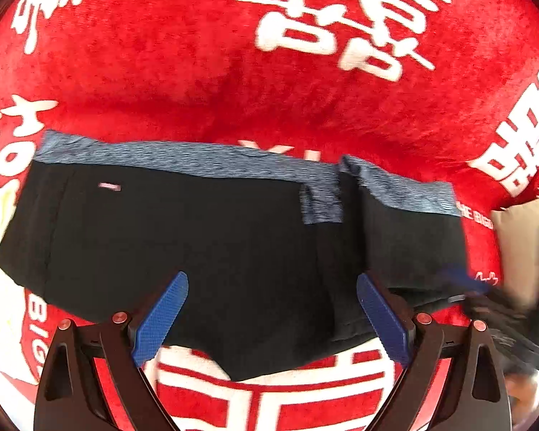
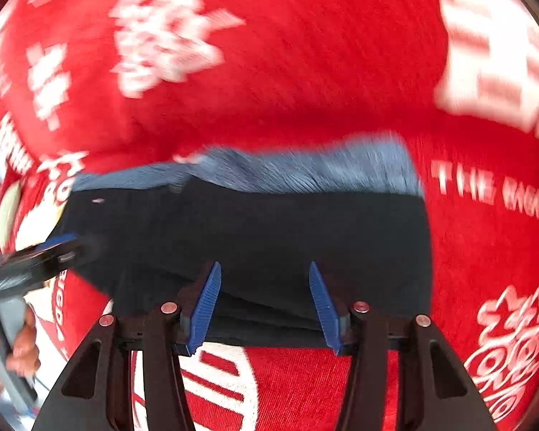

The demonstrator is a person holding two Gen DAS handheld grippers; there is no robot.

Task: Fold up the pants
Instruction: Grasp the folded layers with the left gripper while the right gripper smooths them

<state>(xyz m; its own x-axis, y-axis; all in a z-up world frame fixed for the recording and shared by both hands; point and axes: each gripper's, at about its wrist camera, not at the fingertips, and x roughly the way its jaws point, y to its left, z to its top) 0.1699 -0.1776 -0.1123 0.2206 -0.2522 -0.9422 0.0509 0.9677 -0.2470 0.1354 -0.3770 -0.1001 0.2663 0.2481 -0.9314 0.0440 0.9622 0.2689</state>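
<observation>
Black pants [image 1: 197, 251] with a blue-grey waistband [image 1: 183, 156] lie folded on a red blanket [image 1: 197, 72]. My left gripper [image 1: 272, 280] is open, its blue pads spread wide just above the pants' near edge. In the right wrist view the pants [image 2: 269, 230] fill the middle, blurred. My right gripper [image 2: 265, 269] is open over their near folded edge, holding nothing. The right gripper shows blurred at the pants' right end in the left wrist view [image 1: 467, 280]. The left gripper shows at the left in the right wrist view [image 2: 59, 242].
The red blanket has large white characters [image 1: 341, 18] and covers the whole surface. A beige object [image 1: 521, 244] lies at the right edge in the left wrist view. A person's hand [image 2: 21, 344] holds the left gripper's handle at lower left in the right wrist view.
</observation>
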